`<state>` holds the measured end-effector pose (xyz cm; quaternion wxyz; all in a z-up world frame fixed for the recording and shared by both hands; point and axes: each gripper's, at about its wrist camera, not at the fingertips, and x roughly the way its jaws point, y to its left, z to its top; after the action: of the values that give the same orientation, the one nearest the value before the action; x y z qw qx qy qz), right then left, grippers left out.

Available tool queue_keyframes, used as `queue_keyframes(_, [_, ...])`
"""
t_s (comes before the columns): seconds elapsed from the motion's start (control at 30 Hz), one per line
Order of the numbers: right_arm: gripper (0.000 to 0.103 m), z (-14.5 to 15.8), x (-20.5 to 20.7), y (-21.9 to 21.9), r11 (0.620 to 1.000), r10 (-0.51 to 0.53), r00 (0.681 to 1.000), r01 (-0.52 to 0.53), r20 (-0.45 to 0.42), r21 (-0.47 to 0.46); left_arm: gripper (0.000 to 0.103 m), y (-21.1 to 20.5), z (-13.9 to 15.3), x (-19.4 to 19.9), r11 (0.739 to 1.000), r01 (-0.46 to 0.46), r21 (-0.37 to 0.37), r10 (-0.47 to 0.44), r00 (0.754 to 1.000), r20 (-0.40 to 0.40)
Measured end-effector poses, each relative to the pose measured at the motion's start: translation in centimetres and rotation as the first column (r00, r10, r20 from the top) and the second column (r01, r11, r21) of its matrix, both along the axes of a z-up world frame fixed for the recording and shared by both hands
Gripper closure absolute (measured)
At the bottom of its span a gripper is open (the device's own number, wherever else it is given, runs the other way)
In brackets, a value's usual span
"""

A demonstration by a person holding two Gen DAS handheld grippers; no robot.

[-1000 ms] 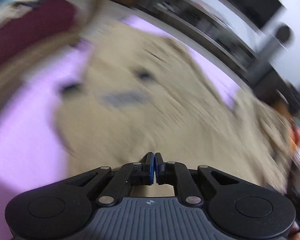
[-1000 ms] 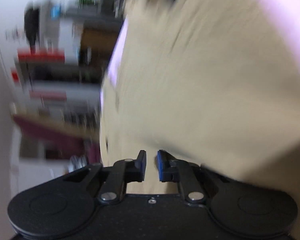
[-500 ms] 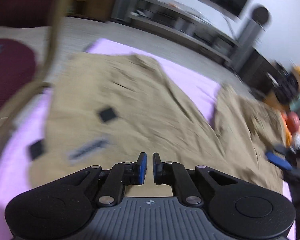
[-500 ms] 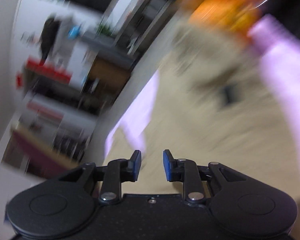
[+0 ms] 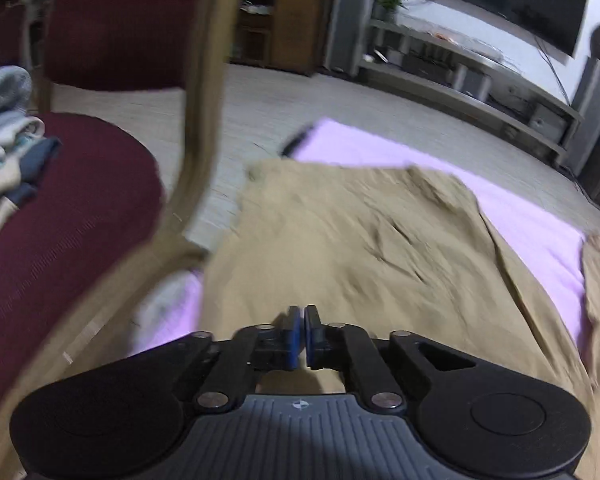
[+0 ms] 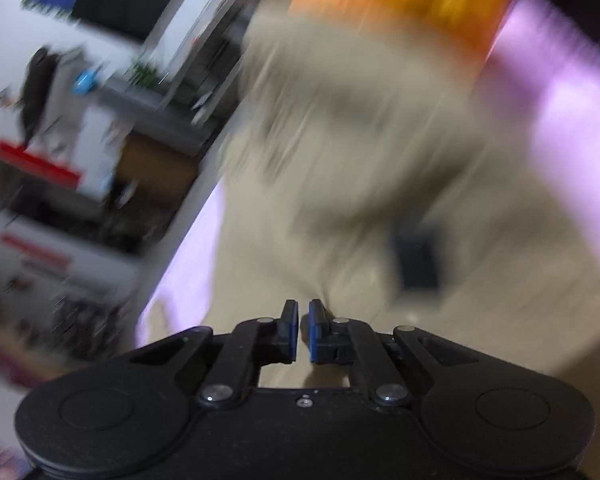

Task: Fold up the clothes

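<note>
I am holding my left gripper low over the tan garment, its blue pads drawn together with only a sliver of a gap; whether any cloth is caught between them I cannot tell. The garment is lying spread and creased across the lilac mat, covering most of it and reaching past the mat's left edge, while the far corner and the right side of the mat are showing bare. Beside the mat's left edge a maroon chair is standing, with a heap of mixed clothes sitting on its seat. My right gripper is also hanging over the garment, its pads nearly together with a narrow slit between them and nothing visibly held; that view is heavily blurred, and a dark square patch is showing on the cloth just ahead
</note>
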<state>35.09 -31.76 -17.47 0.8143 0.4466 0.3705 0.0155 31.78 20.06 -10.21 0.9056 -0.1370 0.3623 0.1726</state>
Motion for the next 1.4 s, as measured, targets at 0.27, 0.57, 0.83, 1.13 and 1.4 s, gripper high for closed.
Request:
queue_keyframes(0.27, [0.081, 3.3, 4.0, 15.1, 0.847, 0.519, 0.845, -0.528, 0.128, 0.055, 0.095, -2.1, 1.5, -2.2, 0.94, 0.315, -0.134, -0.3, 0.946, 0.121])
queue_keyframes(0.57, [0.103, -0.6, 10.8, 23.8, 0.714, 0.697, 0.717, -0.691, -0.022, 0.11, 0.093, 0.8, -1.7, 2.8, 0.993, 0.081, 0.088, -0.079, 0.997, -0.021])
queue_keyframes(0.83, [0.085, 3.3, 7.7, 9.6, 0.98, 0.2, 0.978, -0.199, -0.051, 0.02, 0.092, 0.1, 1.6, 3.2, 0.988, 0.031, 0.148, -0.029, 0.999, -0.017])
queue_keyframes(1.13, [0.074, 15.6, -3.8, 3.2, 0.951, 0.308, 0.947, -0.308, 0.092, -0.02, 0.08, -7.8, 7.1, -5.8, 0.948, 0.32, -0.001, -0.319, 0.947, 0.03])
queue_keyframes(1.4, [0.063, 19.4, -8.4, -1.8, 0.974, 0.142, 0.976, -0.108, 0.163, -0.201, 0.078, -17.6, 7.8, -7.6, 0.864, 0.501, -0.058, -0.498, 0.866, 0.049])
